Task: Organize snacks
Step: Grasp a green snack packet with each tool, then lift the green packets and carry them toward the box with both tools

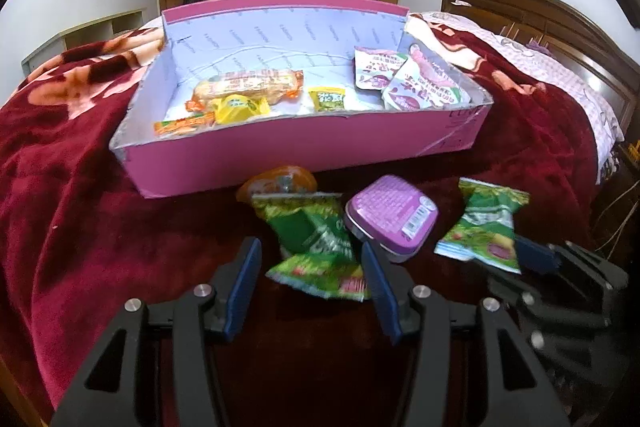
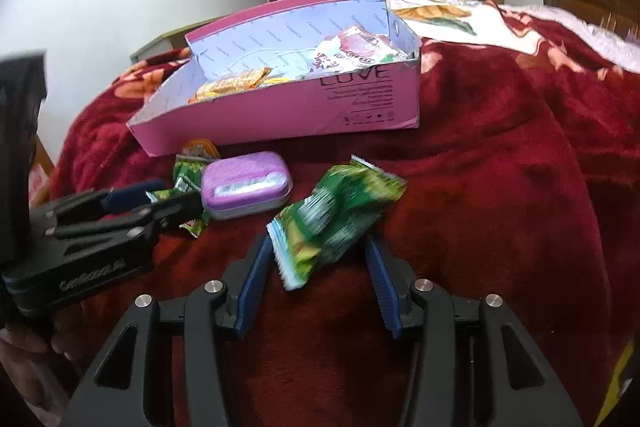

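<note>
Snacks already fill part of your box point(image 1: 304, 147) at twelve o'clock in the left view; your left gripper point(image 1: 312, 279) stands open around a green packet point(image 1: 316, 247), pads not pressing, with the purple tin point(image 1: 394, 215) at one o'clock. In the right view, your right gripper point(image 2: 316, 267) is open around the second packet point(image 2: 336, 215), untouched. By my judgement, about half remains: both packets, tin and orange snack point(image 2: 202, 149).

Open box point(image 1: 280, 147) on the blanket point(image 1: 80, 227), several snack packets point(image 1: 248, 91) inside it, before the box a tin point(image 1: 392, 215) between two loose packets point(image 1: 316, 239), a jelly cup point(image 1: 280, 181) just behind.
</note>
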